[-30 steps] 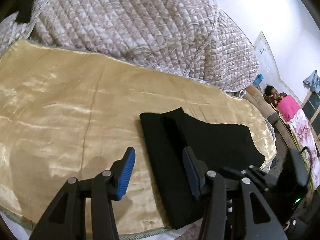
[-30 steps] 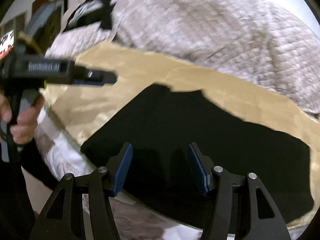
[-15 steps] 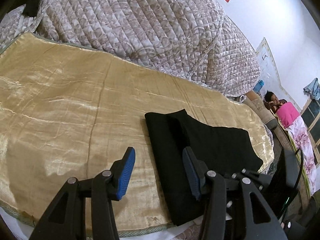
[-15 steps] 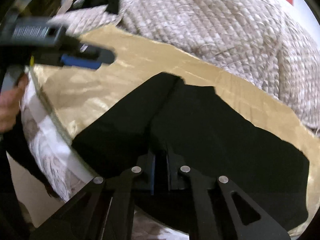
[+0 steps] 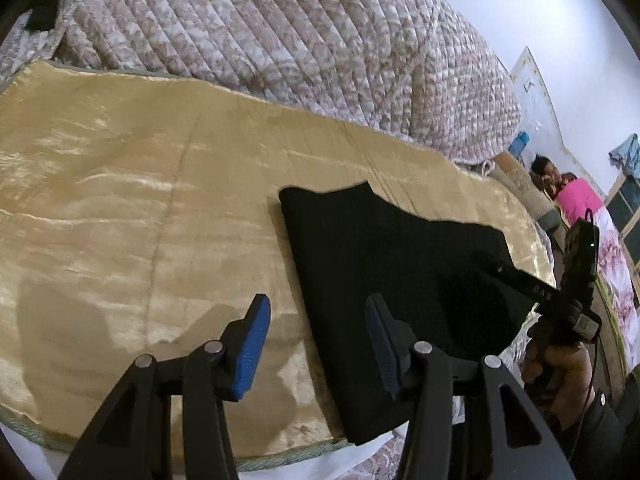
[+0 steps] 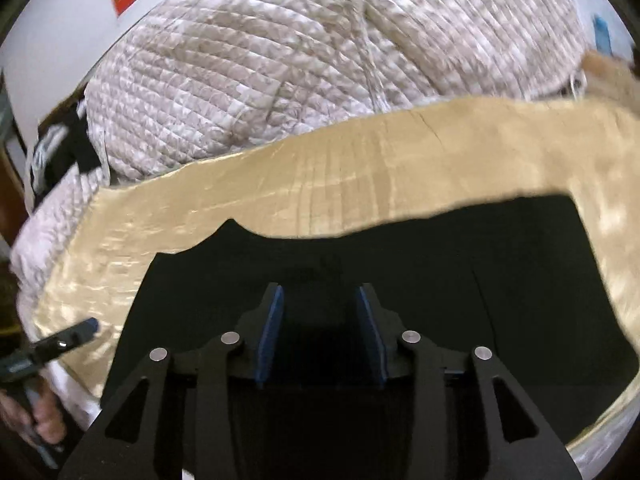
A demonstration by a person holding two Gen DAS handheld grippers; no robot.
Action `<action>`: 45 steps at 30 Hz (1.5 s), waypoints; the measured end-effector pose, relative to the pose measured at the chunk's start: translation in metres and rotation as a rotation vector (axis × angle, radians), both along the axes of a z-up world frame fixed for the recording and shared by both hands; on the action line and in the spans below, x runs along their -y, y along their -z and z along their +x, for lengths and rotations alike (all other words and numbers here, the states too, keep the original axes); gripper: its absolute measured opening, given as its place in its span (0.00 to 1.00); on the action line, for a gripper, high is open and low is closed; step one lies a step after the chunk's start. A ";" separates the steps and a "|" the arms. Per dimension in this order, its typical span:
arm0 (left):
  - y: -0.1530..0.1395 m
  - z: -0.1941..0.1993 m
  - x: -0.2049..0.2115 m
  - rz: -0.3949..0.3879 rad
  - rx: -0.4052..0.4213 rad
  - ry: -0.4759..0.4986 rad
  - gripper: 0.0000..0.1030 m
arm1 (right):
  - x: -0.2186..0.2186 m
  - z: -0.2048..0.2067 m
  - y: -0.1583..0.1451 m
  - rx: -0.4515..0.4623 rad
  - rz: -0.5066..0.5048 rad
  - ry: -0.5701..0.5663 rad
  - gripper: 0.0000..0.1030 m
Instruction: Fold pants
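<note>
On a bed, black pants lie folded flat on a gold satin sheet, toward its right end, with a quilted blanket heaped behind. Their long axis runs left to right in the right wrist view, with the folded short edge on the left. The left gripper hovers at that short edge: one of its fingers is over bare sheet, the other over the black cloth, spread about halfway and holding nothing. The right gripper sits directly above the middle of the pants, near their front edge; its fingers are opening and no cloth is pinched between them. Judging by this, the right hand is nearer the bulk of the garment, while the left is better placed to take the short end and carry it across for another fold.
</note>
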State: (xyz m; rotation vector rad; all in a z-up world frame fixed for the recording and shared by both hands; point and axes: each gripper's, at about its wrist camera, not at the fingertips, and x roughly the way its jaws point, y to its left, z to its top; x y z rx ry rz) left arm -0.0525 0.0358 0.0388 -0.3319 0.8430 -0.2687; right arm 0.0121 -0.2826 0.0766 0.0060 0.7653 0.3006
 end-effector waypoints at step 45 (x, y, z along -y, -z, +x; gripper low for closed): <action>0.025 -0.018 0.037 0.060 -0.031 0.100 0.51 | 0.013 -0.054 0.032 -0.162 0.303 0.056 0.24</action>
